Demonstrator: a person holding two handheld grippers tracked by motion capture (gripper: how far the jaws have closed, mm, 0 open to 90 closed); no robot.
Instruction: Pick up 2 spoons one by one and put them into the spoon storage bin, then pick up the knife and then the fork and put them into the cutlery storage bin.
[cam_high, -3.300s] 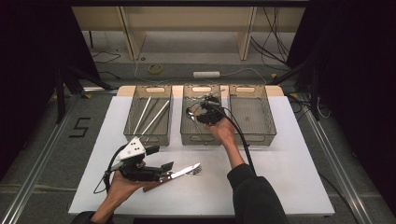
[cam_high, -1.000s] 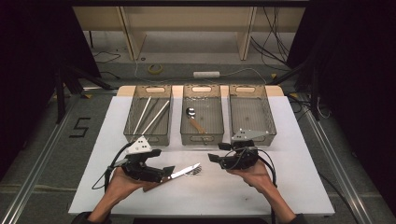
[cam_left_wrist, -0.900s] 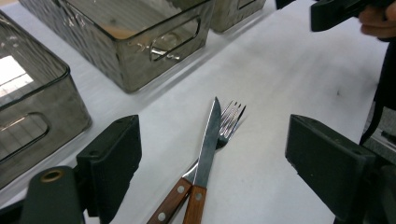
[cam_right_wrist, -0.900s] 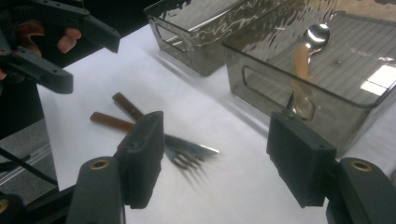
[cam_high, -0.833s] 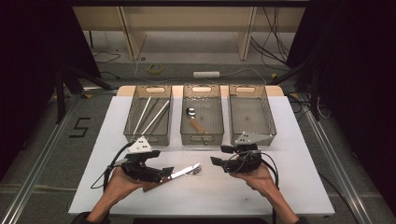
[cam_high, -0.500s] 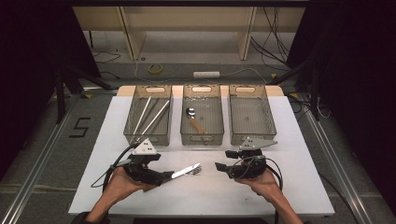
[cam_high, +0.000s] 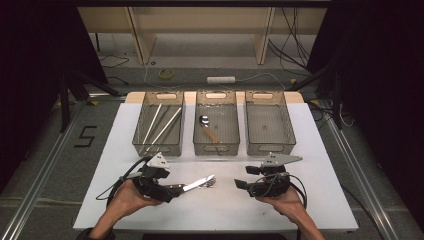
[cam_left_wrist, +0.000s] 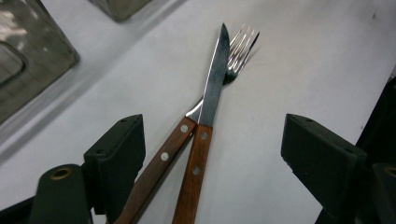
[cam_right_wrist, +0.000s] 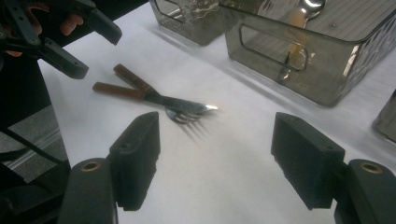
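A knife (cam_left_wrist: 215, 79) and a fork (cam_left_wrist: 240, 44), both with wooden handles, lie crossed on the white table (cam_high: 320, 165) near its front. My left gripper (cam_left_wrist: 210, 140) is open, with both handles lying between its jaws and no pad pressing on them. In the high view the left gripper (cam_high: 177, 190) sits just left of the knife (cam_high: 197, 183). My right gripper (cam_high: 239, 184) is low over the table to the right of the fork (cam_high: 211, 182), pointing at it. The right gripper (cam_right_wrist: 215, 140) is open; its jaws have just been opening, with nothing between them.
Three clear bins stand in a row behind. The left bin (cam_high: 137, 142) holds long metal sticks, the middle bin (cam_high: 196, 145) a spoon (cam_high: 207, 125) with a wooden handle, and the right bin (cam_high: 292, 142) shows nothing inside. Dark floor and cables surround the table.
My right gripper has come back from over the middle bin to the front right of the table and sunk toward it. The spoon now lies in that bin. The left gripper has stayed put.
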